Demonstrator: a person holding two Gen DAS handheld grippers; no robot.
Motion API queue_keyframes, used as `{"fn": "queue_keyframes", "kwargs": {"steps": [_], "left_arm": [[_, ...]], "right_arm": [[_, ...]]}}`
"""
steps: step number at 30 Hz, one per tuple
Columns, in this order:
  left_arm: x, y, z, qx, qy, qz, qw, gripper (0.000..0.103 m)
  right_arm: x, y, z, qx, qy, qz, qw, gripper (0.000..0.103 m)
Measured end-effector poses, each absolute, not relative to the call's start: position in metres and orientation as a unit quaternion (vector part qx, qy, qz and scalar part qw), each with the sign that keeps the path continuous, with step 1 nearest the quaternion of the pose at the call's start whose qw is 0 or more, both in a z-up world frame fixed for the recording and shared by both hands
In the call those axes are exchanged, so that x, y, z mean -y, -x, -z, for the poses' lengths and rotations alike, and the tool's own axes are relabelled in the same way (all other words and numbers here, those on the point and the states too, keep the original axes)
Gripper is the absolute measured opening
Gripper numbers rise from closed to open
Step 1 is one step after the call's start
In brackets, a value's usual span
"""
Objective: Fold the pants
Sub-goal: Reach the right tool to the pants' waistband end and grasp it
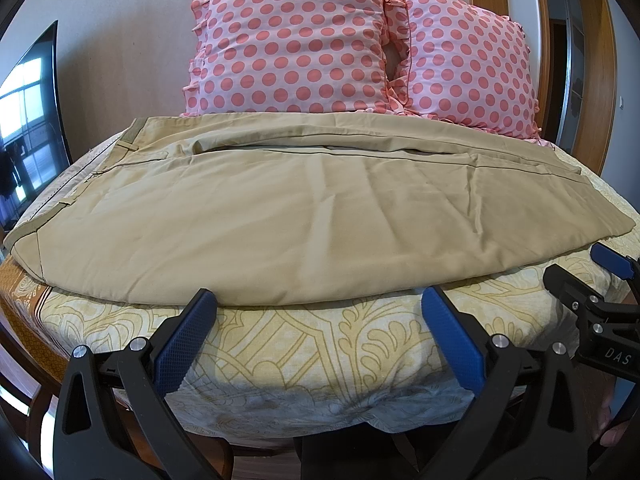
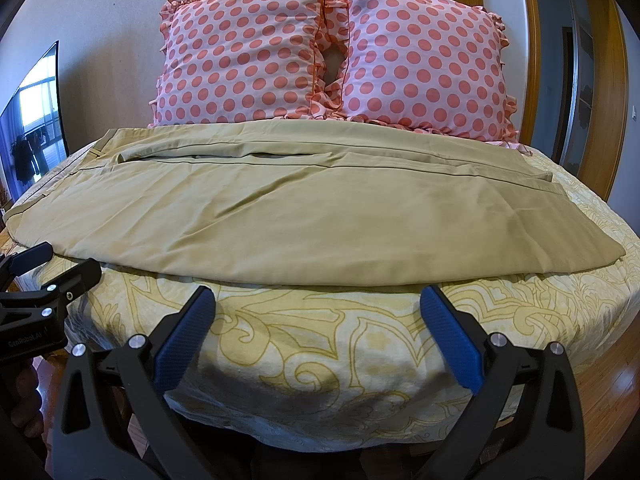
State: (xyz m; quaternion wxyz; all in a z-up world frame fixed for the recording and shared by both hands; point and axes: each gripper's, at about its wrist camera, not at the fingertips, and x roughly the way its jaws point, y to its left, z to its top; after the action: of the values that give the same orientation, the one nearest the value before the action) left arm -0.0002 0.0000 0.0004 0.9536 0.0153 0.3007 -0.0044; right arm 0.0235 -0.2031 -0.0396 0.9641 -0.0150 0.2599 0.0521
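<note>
Tan pants [image 1: 280,220] lie flat across the bed, one leg folded over the other, waistband at the left, leg hems at the right; they also show in the right wrist view [image 2: 280,216]. My left gripper [image 1: 320,300] is open and empty, fingertips just short of the pants' near edge. My right gripper [image 2: 316,296] is open and empty, also just before the near edge, further right. The right gripper shows at the right of the left wrist view [image 1: 592,276]. The left gripper shows at the left of the right wrist view [image 2: 52,264].
The bed has a yellow patterned sheet [image 1: 320,340]. Two pink polka-dot pillows [image 1: 296,40] [image 2: 424,64] stand against the wall behind the pants. A dark TV screen [image 1: 28,112] is at the left. A wooden door frame [image 2: 600,80] is at the right.
</note>
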Motion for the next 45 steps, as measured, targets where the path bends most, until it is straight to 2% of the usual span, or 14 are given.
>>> {"fn": "queue_keyframes", "kwargs": {"steps": [9,14,17,22,24,26,29,31,35,39,40,41,42,45], "left_arm": [[-0.002,-0.004,-0.008,-0.312,-0.016,0.011,0.950,0.102],[-0.012,-0.001,-0.029,-0.298,-0.010,0.023,0.954,0.102],[-0.018,-0.011,-0.049,-0.266,-0.020,0.002,0.964,0.102],[-0.025,-0.039,-0.067,-0.244,-0.014,-0.018,0.970,0.102],[-0.026,-0.048,-0.070,-0.242,-0.006,-0.015,0.970,0.102],[-0.023,-0.058,-0.071,-0.242,-0.003,-0.012,0.970,0.102],[-0.019,-0.069,-0.069,-0.245,-0.009,-0.006,0.970,0.102],[-0.017,-0.077,-0.067,-0.249,-0.012,-0.004,0.968,0.102],[-0.020,-0.089,-0.058,-0.261,-0.007,-0.001,0.965,0.102],[-0.024,-0.101,-0.048,-0.285,0.004,0.004,0.959,0.102],[-0.026,-0.101,-0.047,-0.288,0.008,0.008,0.957,0.102],[-0.027,-0.101,-0.047,-0.288,0.011,0.009,0.958,0.102],[-0.028,-0.099,-0.047,-0.285,0.012,0.008,0.958,0.102],[-0.034,-0.095,-0.047,-0.280,0.015,-0.001,0.960,0.102]], "right_arm": [[0.208,-0.027,0.036,-0.273,-0.001,-0.081,0.959,0.101],[0.261,-0.043,-0.010,-0.239,-0.070,-0.070,0.966,0.101],[0.298,-0.081,-0.042,-0.233,-0.072,-0.016,0.970,0.101],[0.376,-0.195,-0.078,-0.253,-0.121,0.085,0.956,0.101],[0.404,-0.244,-0.080,-0.271,-0.150,0.121,0.943,0.095],[0.426,-0.290,-0.078,-0.293,-0.161,0.148,0.931,0.073],[0.450,-0.353,-0.066,-0.337,-0.191,0.165,0.907,0.059],[0.462,-0.385,-0.052,-0.367,-0.211,0.187,0.886,0.054],[0.471,-0.417,-0.025,-0.408,-0.211,0.248,0.853,0.053],[0.460,-0.430,-0.010,-0.417,-0.145,0.277,0.854,0.052],[0.459,-0.428,-0.009,-0.408,-0.141,0.273,0.859,0.040],[0.462,-0.423,-0.008,-0.400,-0.148,0.272,0.862,0.024],[0.465,-0.418,-0.008,-0.396,-0.157,0.272,0.863,0.015],[0.482,-0.390,-0.009,-0.365,-0.224,0.228,0.874,0.007]]}}
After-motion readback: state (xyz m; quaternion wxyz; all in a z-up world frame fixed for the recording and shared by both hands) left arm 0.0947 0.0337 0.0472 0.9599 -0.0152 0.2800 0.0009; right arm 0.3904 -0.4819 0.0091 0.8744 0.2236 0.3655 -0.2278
